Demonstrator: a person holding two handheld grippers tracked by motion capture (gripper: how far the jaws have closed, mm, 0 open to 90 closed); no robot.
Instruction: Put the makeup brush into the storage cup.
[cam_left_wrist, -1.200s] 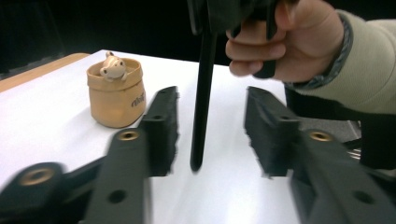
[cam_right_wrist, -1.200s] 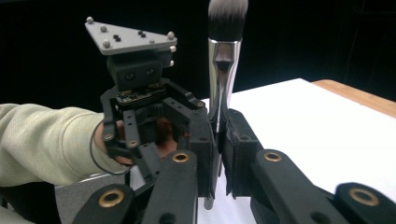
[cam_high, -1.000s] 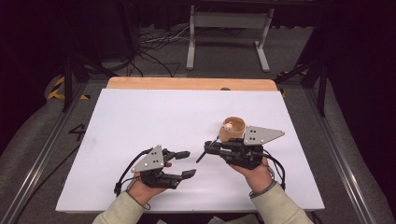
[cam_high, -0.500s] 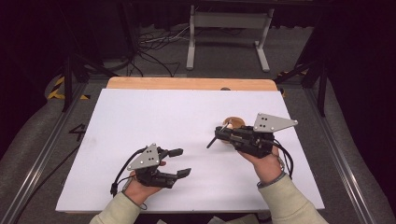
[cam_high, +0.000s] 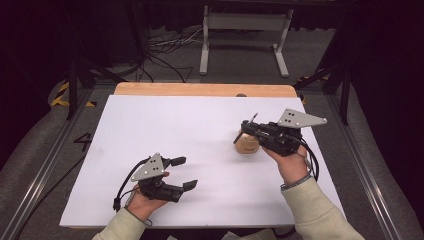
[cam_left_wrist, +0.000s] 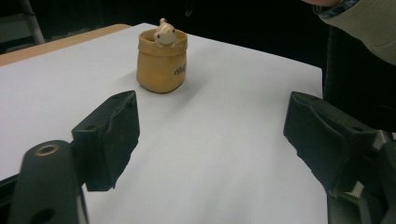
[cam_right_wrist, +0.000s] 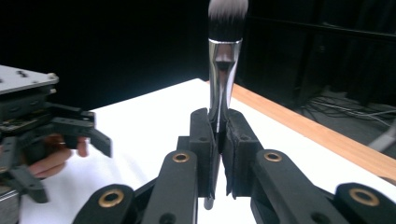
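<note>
Right gripper (cam_right_wrist: 218, 154) jaws clamping makeup brush (cam_right_wrist: 224, 70), tan pot (cam_high: 247, 143) beside

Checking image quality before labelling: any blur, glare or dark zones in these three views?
High view: white table evenly lit, surroundings near black, soft overall. Left gripper view: the tan pot reasonably sharp, the near jaws softer. Right gripper view: the brush has bristle tips blurred at the top edge, glare streaks on its metal ferrule, background black; the left gripper blurred.

White table (cam_high: 200, 135), wooden far edge; tan holder pot (cam_high: 247, 144) standing on it
</note>
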